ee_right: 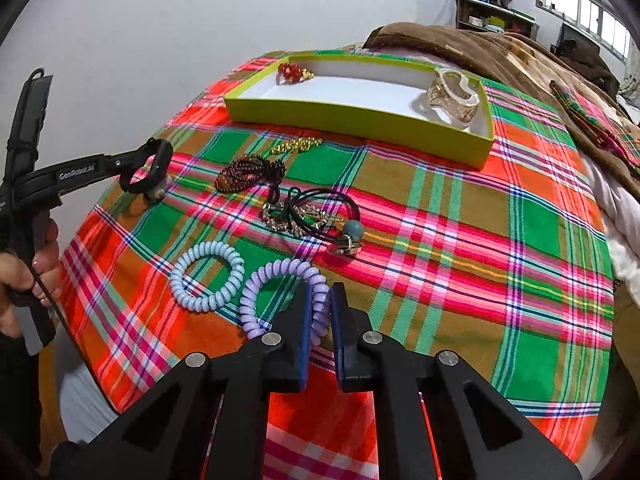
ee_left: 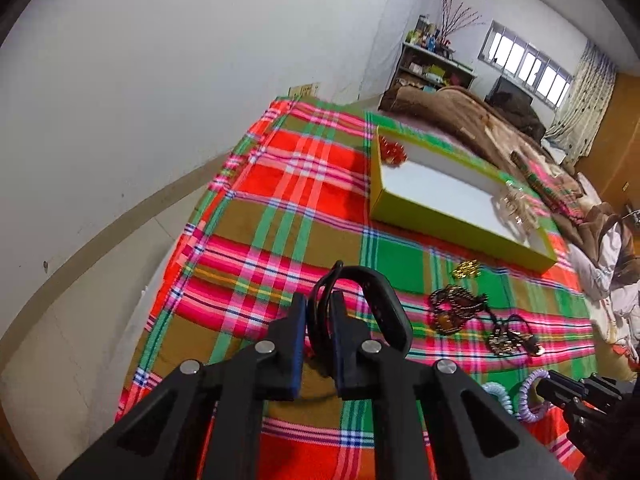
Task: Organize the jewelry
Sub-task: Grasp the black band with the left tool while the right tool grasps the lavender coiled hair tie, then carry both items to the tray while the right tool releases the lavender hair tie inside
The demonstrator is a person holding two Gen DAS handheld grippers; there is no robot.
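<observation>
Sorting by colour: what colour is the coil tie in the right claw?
Lilac coil tie, clearest in the right wrist view.

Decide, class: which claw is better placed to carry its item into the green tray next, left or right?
Probably the right claw. It is shut on the purple coil hair tie, and the cloth ahead to the green tray looks open. The left claw, shut on a black band, sits further off to the side.

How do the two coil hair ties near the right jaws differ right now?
The purple coil tie is pinched in the right gripper; the blue coil tie lies free on the plaid cloth. Purple sits nearer the camera, blue to its left. Both are spiral rings of similar size.
</observation>
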